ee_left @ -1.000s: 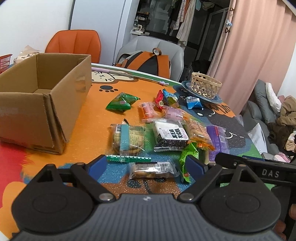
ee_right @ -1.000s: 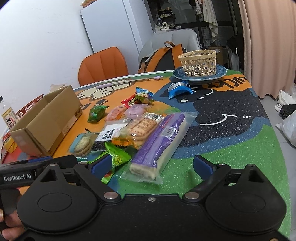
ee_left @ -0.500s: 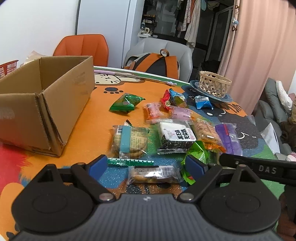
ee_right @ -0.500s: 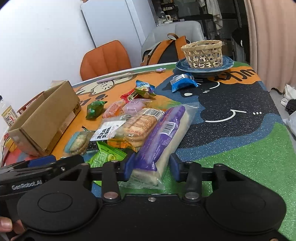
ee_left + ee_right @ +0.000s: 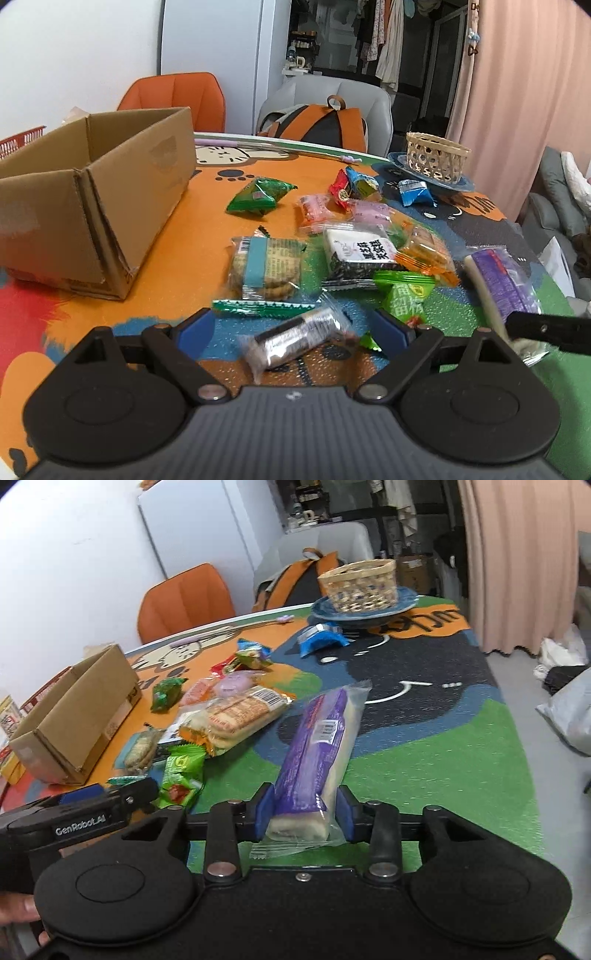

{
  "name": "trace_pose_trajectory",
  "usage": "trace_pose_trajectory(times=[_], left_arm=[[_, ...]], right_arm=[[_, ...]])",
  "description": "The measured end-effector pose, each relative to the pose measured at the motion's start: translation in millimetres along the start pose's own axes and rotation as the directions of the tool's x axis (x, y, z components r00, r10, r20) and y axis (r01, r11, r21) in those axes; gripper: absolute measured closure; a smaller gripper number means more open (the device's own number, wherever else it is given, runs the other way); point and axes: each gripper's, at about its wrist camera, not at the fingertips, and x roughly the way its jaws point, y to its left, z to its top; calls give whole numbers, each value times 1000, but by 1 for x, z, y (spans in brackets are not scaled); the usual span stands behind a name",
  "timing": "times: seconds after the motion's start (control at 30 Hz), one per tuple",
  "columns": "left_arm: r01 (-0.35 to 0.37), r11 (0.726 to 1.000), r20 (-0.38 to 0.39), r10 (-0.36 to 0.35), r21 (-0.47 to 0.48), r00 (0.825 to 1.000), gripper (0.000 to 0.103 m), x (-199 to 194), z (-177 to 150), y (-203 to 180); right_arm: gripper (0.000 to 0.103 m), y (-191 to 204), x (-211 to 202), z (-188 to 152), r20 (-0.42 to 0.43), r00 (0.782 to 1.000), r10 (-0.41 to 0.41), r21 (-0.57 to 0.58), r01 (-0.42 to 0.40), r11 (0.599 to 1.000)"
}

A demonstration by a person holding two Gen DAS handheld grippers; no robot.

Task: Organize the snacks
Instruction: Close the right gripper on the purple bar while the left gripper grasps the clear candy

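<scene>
My right gripper (image 5: 306,808) is shut on the near end of a long purple snack pack (image 5: 317,738). Its jaws are opening slightly, but both pads still press on the pack, which now lies apart from the snack pile (image 5: 229,716). The left wrist view shows that pack (image 5: 502,280) at the right. My left gripper (image 5: 293,328) stands open low over the table. A small silver-wrapped snack (image 5: 295,339) lies between its fingers, untouched by either pad. An open cardboard box (image 5: 92,221) sits at the left, and what shows of its inside looks empty.
Several loose snacks lie mid-table: a green triangular pack (image 5: 258,195), a biscuit pack (image 5: 264,267), a black-and-white pack (image 5: 358,254) and an orange pack (image 5: 428,254). A woven basket (image 5: 434,160) on a blue plate stands far right. Chairs and a backpack (image 5: 325,125) stand behind the table.
My right gripper closed on the purple pack and pulled it right, away from the pile. The silver snack between the left fingers has turned askew. The left gripper stayed open.
</scene>
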Motion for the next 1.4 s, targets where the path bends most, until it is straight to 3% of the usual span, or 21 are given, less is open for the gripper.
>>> trace_pose_trajectory(times=[0.1,0.17,0.37,0.63,0.7,0.8,0.87,0.9,0.93,1.0,1.2,1.4], left_arm=[[-14,1000,3,14,2,1000,12,-1,0,6],[-13,1000,-3,12,-5,1000,12,-1,-1,10],[-12,1000,-15,12,-16,1000,26,-2,-2,15],[-5,1000,-2,5,-19,1000,46,-4,-3,17],[-1,1000,0,1,-29,1000,51,-5,-3,20],[6,999,3,-6,-34,1000,55,-7,-2,23],[12,999,11,-11,-36,1000,57,-9,0,24],[15,999,15,-15,-38,1000,58,-10,1,24],[20,999,20,-19,-40,1000,60,-11,2,24],[29,999,24,-28,-40,999,83,-13,4,26],[46,997,18,-45,-62,999,87,-13,4,36],[93,992,12,-92,-80,996,100,-15,2,42]], right_arm=[[53,3,1,1,7,1000,-3,-5,3,1000],[34,7,3,2,21,1000,-6,-18,7,1000],[14,20,9,6,57,998,-26,-77,30,997],[12,30,31,8,34,998,-59,-131,63,989],[15,32,35,5,21,997,-70,-149,72,986],[38,35,36,1,24,995,-93,-178,96,979],[63,36,33,2,25,994,-108,-190,111,976],[65,34,32,4,18,995,-95,-180,96,979],[67,32,31,5,10,997,-81,-165,81,983],[69,30,28,5,7,997,-70,-149,71,986],[70,33,19,4,28,998,-57,-128,61,990],[71,38,10,5,53,997,-48,-122,54,991]])
